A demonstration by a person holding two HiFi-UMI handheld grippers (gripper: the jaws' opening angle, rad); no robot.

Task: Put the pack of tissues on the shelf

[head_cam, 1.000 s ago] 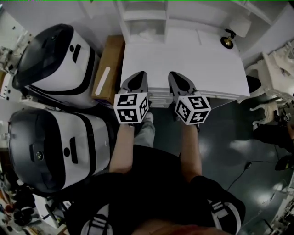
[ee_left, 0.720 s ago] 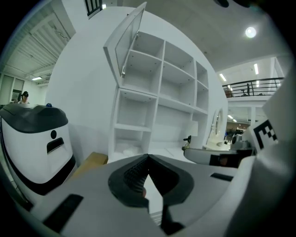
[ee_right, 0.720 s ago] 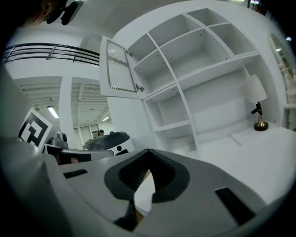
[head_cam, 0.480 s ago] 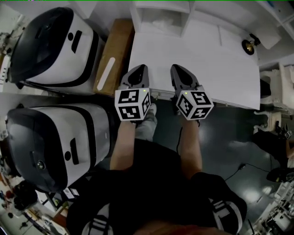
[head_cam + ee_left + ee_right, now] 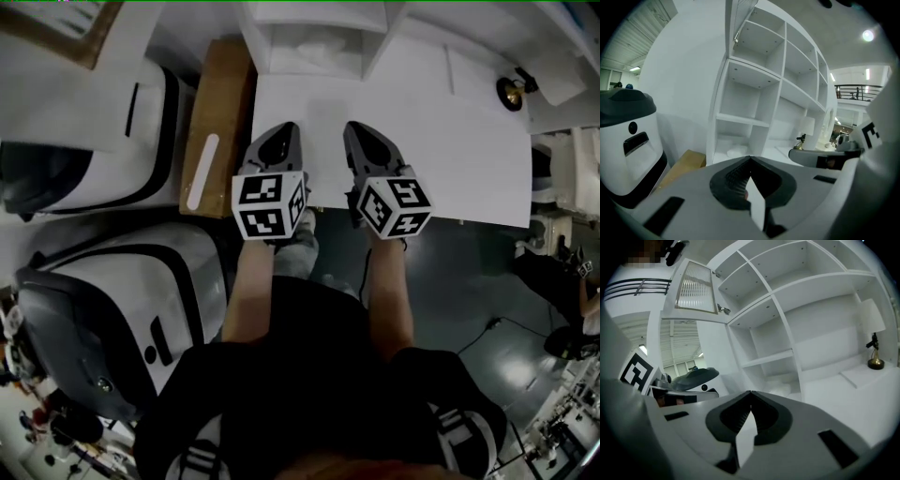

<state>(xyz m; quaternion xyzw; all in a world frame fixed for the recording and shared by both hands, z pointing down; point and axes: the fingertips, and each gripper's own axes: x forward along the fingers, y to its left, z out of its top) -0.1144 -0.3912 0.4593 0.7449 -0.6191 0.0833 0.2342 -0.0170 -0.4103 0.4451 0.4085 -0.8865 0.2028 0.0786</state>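
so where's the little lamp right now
Head view, upper right: the lamp stands at the back right of the white desk, below the shelves.

Cut edges and one faint shape

The shelf (image 5: 319, 13) runs off the head view's top edge. A white machine (image 5: 103, 131) and a second machine (image 5: 131, 300) are cut at the left. A pale lump (image 5: 736, 150) in the lowest compartment is too faint to name.

Free desk, blocked left
Desk top (image 5: 441, 141) in the upper middle lies open; lamp (image 5: 511, 91) at upper right, shelf (image 5: 314, 13) at top, cardboard box (image 5: 217, 122) and white machines (image 5: 112, 281) along the left.
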